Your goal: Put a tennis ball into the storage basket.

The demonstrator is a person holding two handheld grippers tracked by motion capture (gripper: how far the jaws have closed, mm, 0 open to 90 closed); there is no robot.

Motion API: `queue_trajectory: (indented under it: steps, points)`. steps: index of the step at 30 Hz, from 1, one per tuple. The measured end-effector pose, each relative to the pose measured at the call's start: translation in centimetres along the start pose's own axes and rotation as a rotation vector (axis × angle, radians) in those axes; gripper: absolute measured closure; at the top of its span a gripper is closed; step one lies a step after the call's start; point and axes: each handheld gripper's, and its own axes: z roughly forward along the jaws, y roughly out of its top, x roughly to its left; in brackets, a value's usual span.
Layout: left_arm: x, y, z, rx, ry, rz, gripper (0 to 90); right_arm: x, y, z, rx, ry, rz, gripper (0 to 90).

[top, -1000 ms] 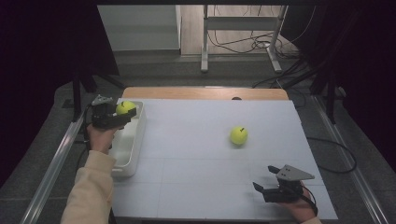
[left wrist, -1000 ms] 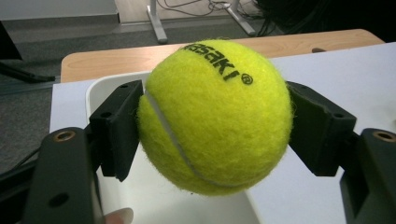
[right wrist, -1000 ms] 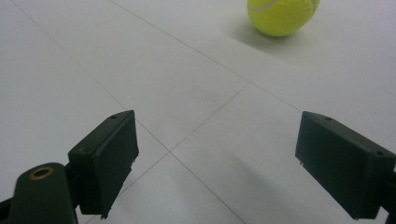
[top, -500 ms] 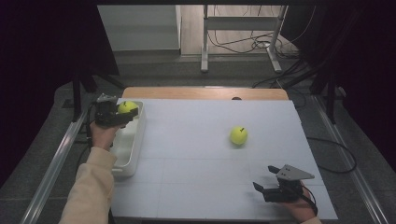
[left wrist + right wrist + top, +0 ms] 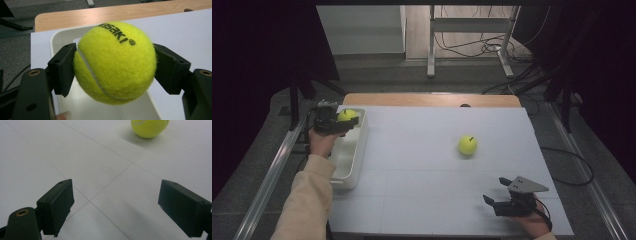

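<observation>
- Table (image 5: 422, 210): white top with thin seam lines, wooden strip (image 5: 427, 99) along its 12 o'clock edge.
- Floor (image 5: 412, 75): grey carpet around the table, paler boards at 12 o'clock.
- Metal stand (image 5: 469, 30) with loose cables (image 5: 472, 47) at 12 to 1 o'clock.
- Rails (image 5: 267, 175) at 9 and 3 o'clock.
- Sides dark; table brightly lit.

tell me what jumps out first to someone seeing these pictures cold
The bright yellow tennis ball clamped between the black fingers of the left gripper catches the eye first, held just above the far end of the white tray at the table's left edge. Next comes the second tennis ball lying loose on the white table, right of centre, with the right gripper open near the front edge.
</observation>
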Motion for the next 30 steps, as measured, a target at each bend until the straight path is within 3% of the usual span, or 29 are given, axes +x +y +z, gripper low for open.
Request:
queue_trajectory:
  steps: [23, 30]
  points:
    - [-0.26, 0.2, 0.27, 0.026, 0.001, 0.02, 25.6, 0.04, -0.03, 0.04, 0.004, -0.001, 0.001, 13.4]
    - [-0.46, 0.43, -0.44, -0.035, -0.009, 0.001, 14.1, 0.03, -0.03, 0.04, 0.006, -0.002, 0.0, 13.4]
